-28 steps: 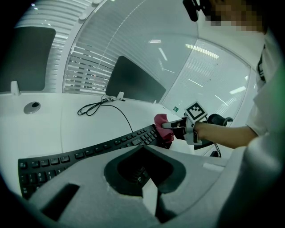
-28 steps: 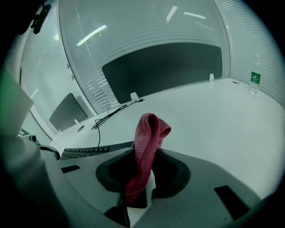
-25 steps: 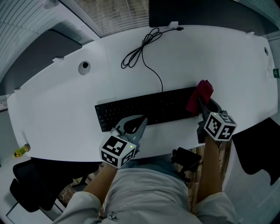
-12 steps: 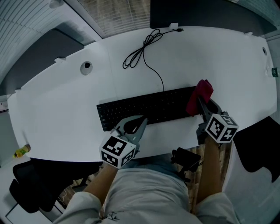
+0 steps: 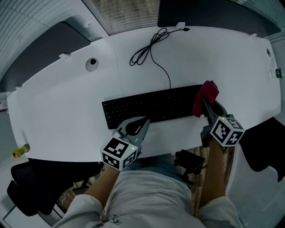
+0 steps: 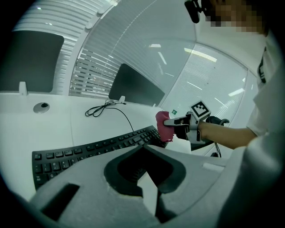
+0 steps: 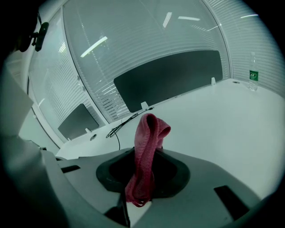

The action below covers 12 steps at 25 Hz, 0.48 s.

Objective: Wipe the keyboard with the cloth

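Observation:
A black keyboard (image 5: pixel 151 107) lies across the white desk (image 5: pixel 62 111), near its front edge. My right gripper (image 5: pixel 204 103) is shut on a red cloth (image 5: pixel 205 94) at the keyboard's right end. The cloth bunches up above the fingertips and hangs over the last keys. In the right gripper view the cloth (image 7: pixel 149 133) runs up through my right gripper (image 7: pixel 149 152). My left gripper (image 5: pixel 145 121) sits just in front of the keyboard's middle, jaws together and holding nothing. The left gripper view shows the keyboard (image 6: pixel 98 149) past my left gripper (image 6: pixel 144 148), and the cloth (image 6: pixel 162 125) beyond.
The keyboard's cable (image 5: pixel 149 49) loops back toward a dark monitor (image 5: pixel 200 13). A round grommet (image 5: pixel 91 63) is at the desk's back left. A black object (image 5: pixel 189 161) sits below the desk's front edge, and a dark chair (image 5: pixel 40 182) stands at the left. A bottle (image 7: pixel 252 71) stands far right.
The head view has drifted, so desk and keyboard sit slightly further right in the picture. Both grippers keep nearly the same places, and the cloth stays clamped.

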Available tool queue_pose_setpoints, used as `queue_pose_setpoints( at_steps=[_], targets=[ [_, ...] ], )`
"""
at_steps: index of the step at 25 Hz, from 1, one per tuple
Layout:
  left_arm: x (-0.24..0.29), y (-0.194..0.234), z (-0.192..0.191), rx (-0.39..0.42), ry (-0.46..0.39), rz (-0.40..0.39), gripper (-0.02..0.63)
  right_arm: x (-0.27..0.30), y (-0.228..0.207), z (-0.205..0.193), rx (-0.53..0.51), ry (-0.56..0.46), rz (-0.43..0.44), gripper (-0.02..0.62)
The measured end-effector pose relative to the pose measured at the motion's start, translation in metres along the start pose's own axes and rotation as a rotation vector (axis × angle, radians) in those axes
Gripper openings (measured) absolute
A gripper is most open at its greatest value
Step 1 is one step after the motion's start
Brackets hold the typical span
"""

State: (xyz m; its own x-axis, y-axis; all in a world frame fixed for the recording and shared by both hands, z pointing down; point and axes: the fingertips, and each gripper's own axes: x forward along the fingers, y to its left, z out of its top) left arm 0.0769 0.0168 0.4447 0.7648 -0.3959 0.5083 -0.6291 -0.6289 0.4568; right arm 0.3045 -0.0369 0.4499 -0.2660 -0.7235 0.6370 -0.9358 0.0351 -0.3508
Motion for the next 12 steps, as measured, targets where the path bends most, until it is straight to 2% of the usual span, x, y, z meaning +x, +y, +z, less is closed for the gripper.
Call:
queue_pose_setpoints(
  at_steps=[12],
  targets=[
    [-0.037, 0.004, -0.004, 0.017, -0.037, 0.015, 0.011, -0.014, 0.055, -0.001, -0.041, -0.032, 0.064, 0.081]
  ],
)
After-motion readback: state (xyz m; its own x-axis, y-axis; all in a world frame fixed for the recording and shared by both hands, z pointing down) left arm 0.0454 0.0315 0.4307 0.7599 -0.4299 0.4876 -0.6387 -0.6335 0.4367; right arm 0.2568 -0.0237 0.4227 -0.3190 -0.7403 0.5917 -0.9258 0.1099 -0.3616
